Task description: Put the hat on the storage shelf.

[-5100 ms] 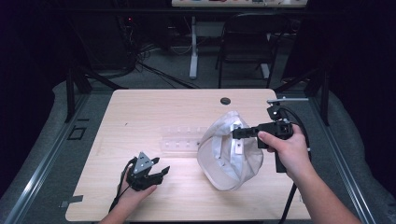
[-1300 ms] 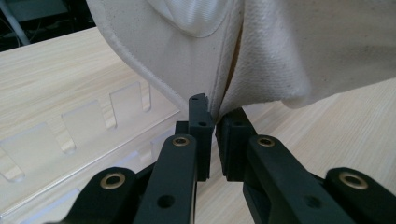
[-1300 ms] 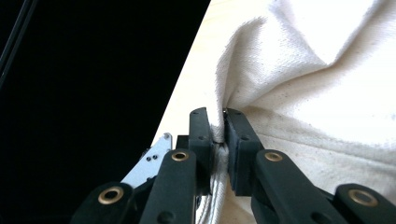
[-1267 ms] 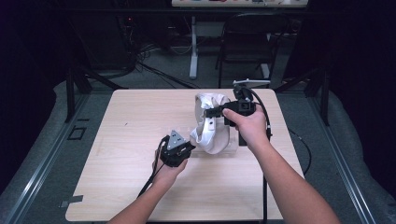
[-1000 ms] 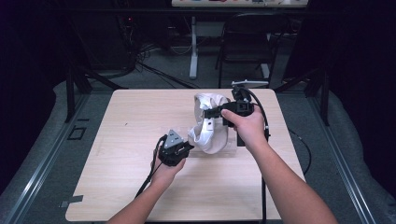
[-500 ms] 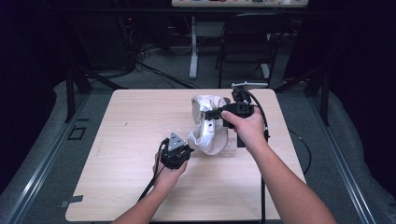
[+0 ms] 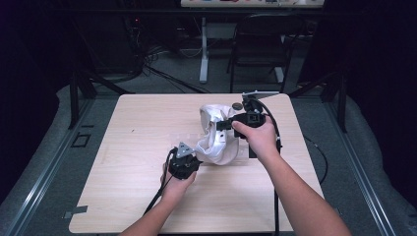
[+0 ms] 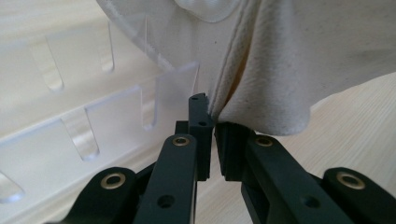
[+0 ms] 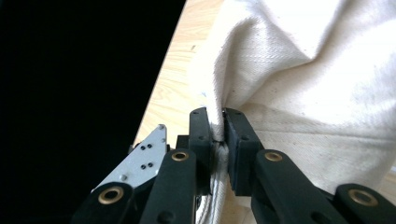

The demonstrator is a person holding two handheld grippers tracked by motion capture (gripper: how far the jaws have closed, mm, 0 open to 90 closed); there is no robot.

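With both the left gripper (image 8: 211,126) and right gripper (image 9: 215,126) pinched tight on the cloth bag's (image 7: 215,140) hem, we lift evenly, probably clearing the clear rack (image 8: 70,140).

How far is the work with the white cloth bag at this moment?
Done: both grippers grip the cloth bag, the left gripper at its lower edge, the right gripper at its upper rim, which is lifted off the table. In hand: holding it between them beside the clear plastic rack. What remains cannot be told.
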